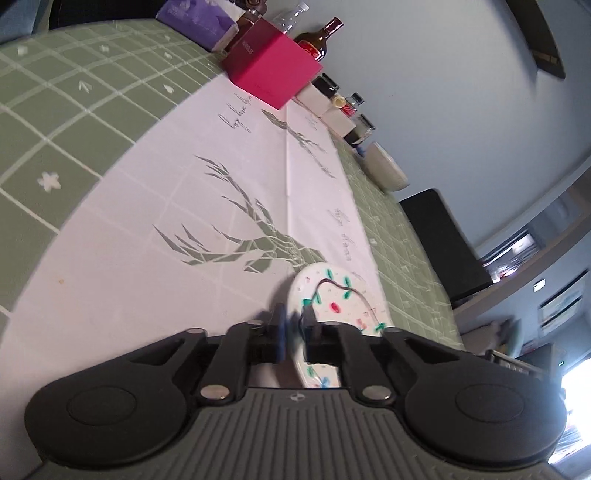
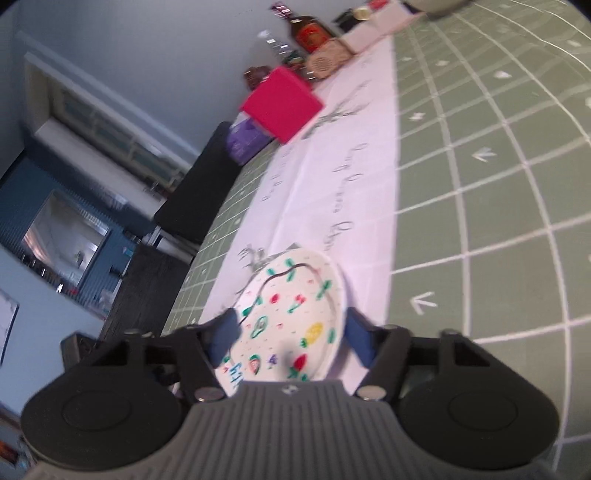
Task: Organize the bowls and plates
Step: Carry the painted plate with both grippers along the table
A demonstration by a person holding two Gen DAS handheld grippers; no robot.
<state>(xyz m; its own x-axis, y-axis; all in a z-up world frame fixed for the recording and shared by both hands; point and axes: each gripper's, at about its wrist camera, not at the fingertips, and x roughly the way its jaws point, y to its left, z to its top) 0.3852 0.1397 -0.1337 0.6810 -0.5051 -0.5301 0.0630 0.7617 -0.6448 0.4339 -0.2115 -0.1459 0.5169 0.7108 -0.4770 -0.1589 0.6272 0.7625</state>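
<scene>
The left tongs [image 1: 293,334] are pinched tight on the near rim of the plate [image 1: 332,306], a white one painted with green leaves and coloured fruit, which stands tilted over the white runner [image 1: 207,206] on the worktop [image 1: 55,122]. In the right wrist view the plate [image 2: 295,314] lies between the blue pads of the right tongs [image 2: 291,338]; these stand part open, and through the blur the pads seem just clear of its edge. Well beyond the plate, a pink box [image 1: 273,70] sits on the runner. Behind the box, bottles [image 1: 317,40] and small white boxes [image 1: 338,118] line the far edge by the wall, with a purple pack [image 1: 199,18] at one end and a pale bowl [image 1: 384,166] at the other.
</scene>
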